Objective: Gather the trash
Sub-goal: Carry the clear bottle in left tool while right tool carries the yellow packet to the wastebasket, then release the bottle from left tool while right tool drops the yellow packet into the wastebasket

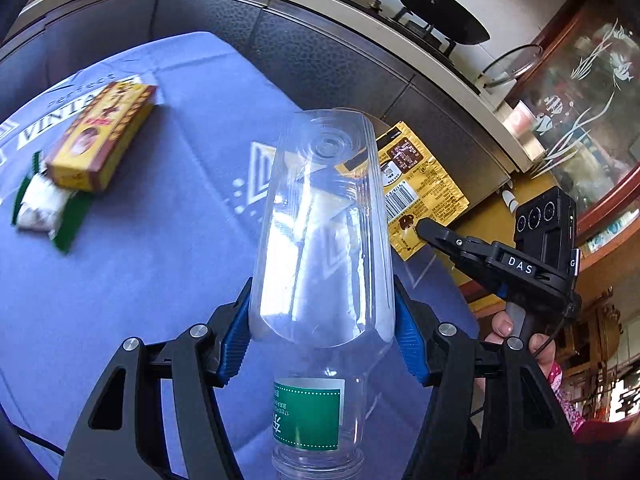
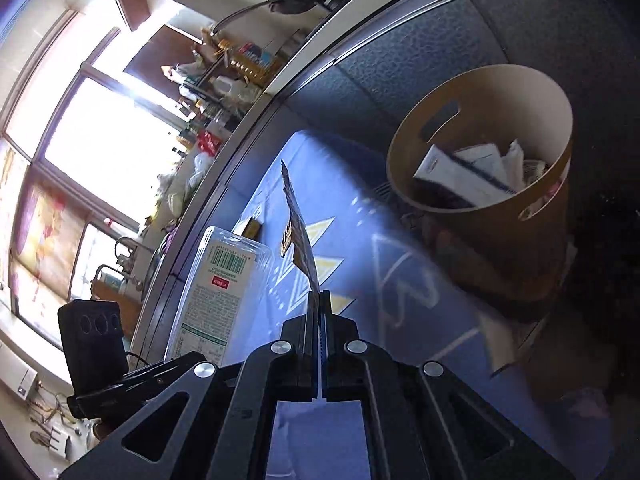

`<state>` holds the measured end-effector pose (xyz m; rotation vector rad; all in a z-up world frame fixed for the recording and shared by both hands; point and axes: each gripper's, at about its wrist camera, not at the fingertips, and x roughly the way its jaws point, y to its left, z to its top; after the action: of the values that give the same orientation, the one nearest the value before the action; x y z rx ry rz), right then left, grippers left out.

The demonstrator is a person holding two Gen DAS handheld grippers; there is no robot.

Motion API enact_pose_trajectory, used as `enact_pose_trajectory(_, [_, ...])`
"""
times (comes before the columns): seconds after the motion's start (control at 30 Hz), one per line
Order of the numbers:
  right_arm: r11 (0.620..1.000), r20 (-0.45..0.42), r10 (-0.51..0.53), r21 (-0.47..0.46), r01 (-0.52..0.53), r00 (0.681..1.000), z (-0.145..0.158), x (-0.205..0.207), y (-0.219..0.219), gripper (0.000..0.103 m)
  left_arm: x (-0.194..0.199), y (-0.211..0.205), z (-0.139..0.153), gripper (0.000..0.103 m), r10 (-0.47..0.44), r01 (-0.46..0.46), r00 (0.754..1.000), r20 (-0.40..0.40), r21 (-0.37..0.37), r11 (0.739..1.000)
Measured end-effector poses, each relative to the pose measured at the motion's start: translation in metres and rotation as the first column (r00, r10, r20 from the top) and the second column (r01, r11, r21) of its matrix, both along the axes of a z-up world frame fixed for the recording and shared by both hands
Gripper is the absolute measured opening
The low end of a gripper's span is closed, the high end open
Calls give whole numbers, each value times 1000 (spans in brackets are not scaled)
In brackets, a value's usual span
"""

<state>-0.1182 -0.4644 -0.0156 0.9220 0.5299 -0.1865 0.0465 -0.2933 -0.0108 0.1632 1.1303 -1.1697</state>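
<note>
- Left wrist view: the left gripper (image 1: 322, 336) is clamped on an empty clear plastic bottle (image 1: 320, 236), its blue pads (image 1: 236, 344) pressing both sides of the body low in the frame. The bottle points away from the camera, bottom first, with the green label and the neck toward the bottom edge — I think it is held so because the wide body gives the firmest hold.
- Same view, right of centre: the right gripper (image 1: 424, 229) pinches a yellow wrapper (image 1: 416, 188) at its lower corner. The wrapper hangs just behind the bottle, above the blue tablecloth (image 1: 168, 240).
- Same view, upper left: a yellow and red box (image 1: 100, 136) rests partly on a white and green packet (image 1: 44, 204). Both lie well apart from either claw, so they seem to be left for later.
- Right wrist view: the right claw's fingers are pressed together on the thin wrapper (image 2: 300, 228), which stands up edge-on in the middle of the frame.
- Same view, upper right: a tan round bin (image 2: 476, 120) already holds paper waste — probably the goal for both items. It is well apart from the claw.
- Same view, lower left: the bottle (image 2: 218, 288) shows beside the left tool.
</note>
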Motion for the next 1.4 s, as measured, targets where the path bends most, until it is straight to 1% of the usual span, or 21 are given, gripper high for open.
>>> enact_pose_trajectory(0.1, [998,8,-69,-1,69,998,3,-9,-34,1,1,-48,1,61,-38,38,999,-24,4,999])
enact_pose_trajectory(0.23, [989,-11,-147,-17,147,989,4,-14,-80,1,7,-112,-1,61,-65,66,993,-94,3,998])
enact_pose_trajectory(0.37, [981,-44,-184,-63,181,982,3,-11,-110,1,13,-169,0,62,-92,92,992,-89,0,996])
enact_pose_trajectory(0.43, [978,-72,-194,-89,188,978,0,-5,-122,1,17,-189,-4,62,-95,96,990,-101,5,995])
enact_pose_trajectory(0.53, [977,-99,-197,-101,187,975,-7,0,-131,1,20,-216,-12,62,-99,101,990,-105,19,995])
enact_pose_trajectory(0.6, [975,-123,-201,-118,186,972,-12,4,-134,2,20,-233,-21,62,-102,106,989,-107,38,994])
enact_pose_trajectory(0.7, [973,-140,-208,-127,191,968,-17,8,-140,5,20,-247,-34,63,-97,105,990,-106,69,992])
enact_pose_trajectory(0.73, [973,-144,-207,-131,188,968,-18,10,-142,6,21,-252,-38,63,-90,99,990,-107,82,992])
enact_pose_trajectory(0.77, [973,-150,-205,-138,185,967,-19,11,-143,15,22,-255,-43,65,-79,90,990,-113,95,991])
enact_pose_trajectory(0.8, [971,-151,-210,-149,188,966,-19,12,-143,39,23,-257,-45,66,-74,86,990,-121,100,991])
enact_pose_trajectory(0.83, [966,-148,-224,-164,199,963,-18,11,-142,54,23,-259,-47,69,-69,82,989,-128,99,992])
enact_pose_trajectory(0.87, [958,-139,-246,-182,220,959,-16,9,-141,63,23,-260,-45,74,-66,78,990,-128,91,993])
enact_pose_trajectory(0.9, [952,-125,-262,-196,235,957,-14,6,-140,63,23,-258,-44,75,-63,74,990,-125,82,994])
enact_pose_trajectory(1.03, [942,-96,-285,-210,261,954,-5,-5,-134,62,19,-246,-31,75,-61,67,991,-118,42,997])
enact_pose_trajectory(1.13, [941,-77,-284,-212,262,956,3,-10,-125,62,14,-224,-17,75,-58,58,992,-115,-5,998])
enact_pose_trajectory(1.27, [951,-58,-255,-197,239,965,14,-12,-109,62,-1,-177,1,75,-50,44,994,-101,-64,997])
enact_pose_trajectory(1.4, [958,-55,-208,-212,192,977,23,-6,-82,62,-20,-121,9,75,-30,24,998,-60,-93,995])
